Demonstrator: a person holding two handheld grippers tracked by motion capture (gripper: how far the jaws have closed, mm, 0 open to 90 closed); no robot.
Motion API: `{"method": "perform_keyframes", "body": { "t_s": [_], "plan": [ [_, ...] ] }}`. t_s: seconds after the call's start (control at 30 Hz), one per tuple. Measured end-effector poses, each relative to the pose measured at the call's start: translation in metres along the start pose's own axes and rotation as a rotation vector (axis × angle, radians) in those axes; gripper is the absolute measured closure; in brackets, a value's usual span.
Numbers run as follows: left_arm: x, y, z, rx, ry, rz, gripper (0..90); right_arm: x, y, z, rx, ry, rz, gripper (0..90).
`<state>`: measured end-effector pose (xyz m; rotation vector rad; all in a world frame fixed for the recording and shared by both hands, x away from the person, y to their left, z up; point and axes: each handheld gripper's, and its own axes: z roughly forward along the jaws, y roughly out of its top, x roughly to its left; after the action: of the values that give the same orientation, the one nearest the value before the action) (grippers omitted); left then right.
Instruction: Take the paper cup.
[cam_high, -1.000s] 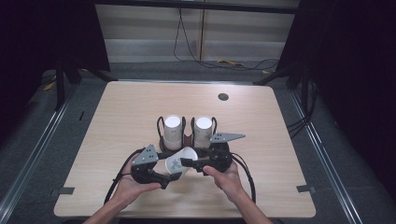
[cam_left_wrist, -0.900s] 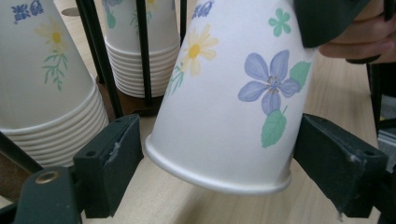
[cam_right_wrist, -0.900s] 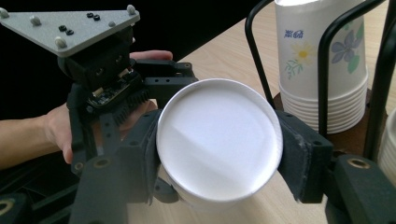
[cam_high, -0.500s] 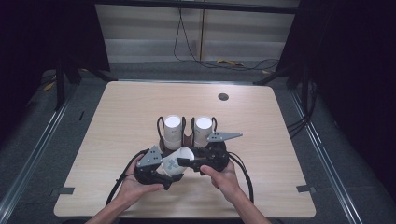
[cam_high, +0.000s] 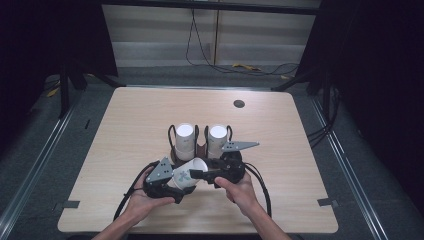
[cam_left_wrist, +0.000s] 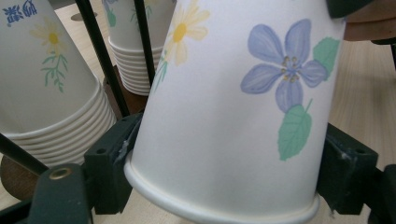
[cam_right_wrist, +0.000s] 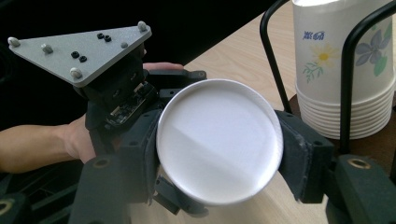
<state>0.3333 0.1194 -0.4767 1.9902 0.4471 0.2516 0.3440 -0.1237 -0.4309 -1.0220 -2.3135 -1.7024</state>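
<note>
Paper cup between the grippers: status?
Right gripper jaws clamped on the paper cup near its base. Left gripper jaws just closing around its rim end, pads at the wall. Two cup stacks in rack right behind; nothing blocking.

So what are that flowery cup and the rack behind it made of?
The flowered cup looks like matte coated paper: thin rolled rim, printed blue and yellow flowers. The rack seems black metal wire, slim glossy rods bent into loops, on a brown, possibly wooden base.
</note>
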Motion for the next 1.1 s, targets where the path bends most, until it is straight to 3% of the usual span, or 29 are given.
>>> {"method": "perform_keyframes", "body": {
  "t_s": [0.23, 0.6, 0.77, 0.9, 1.1],
  "plan": [
    [0.0, 0.0005, -0.0014, -0.013, 0.011, 0.004, 18.8, -0.0012, -0.0001, 0.0012, 0.013, 0.006, 0.009, 38.0],
    [0.0017, -0.0012, -0.0043, -0.016, 0.002, 0.047, 24.6, -0.0017, -0.0001, 0.0015, 0.019, 0.009, 0.004, 35.5],
    [0.0032, -0.0023, -0.0052, -0.011, -0.011, 0.037, 25.6, -0.0012, -0.0003, 0.0018, 0.016, -0.001, -0.006, 34.3],
    [0.0045, -0.0025, -0.0054, -0.004, -0.039, 0.002, 25.3, -0.0011, 0.0001, 0.001, 0.015, -0.004, -0.019, 29.7],
    [0.0031, -0.0019, -0.0044, 0.047, -0.077, -0.016, 25.1, -0.0001, 0.0002, 0.0009, 0.021, -0.006, -0.026, 24.6]
  ]
}}
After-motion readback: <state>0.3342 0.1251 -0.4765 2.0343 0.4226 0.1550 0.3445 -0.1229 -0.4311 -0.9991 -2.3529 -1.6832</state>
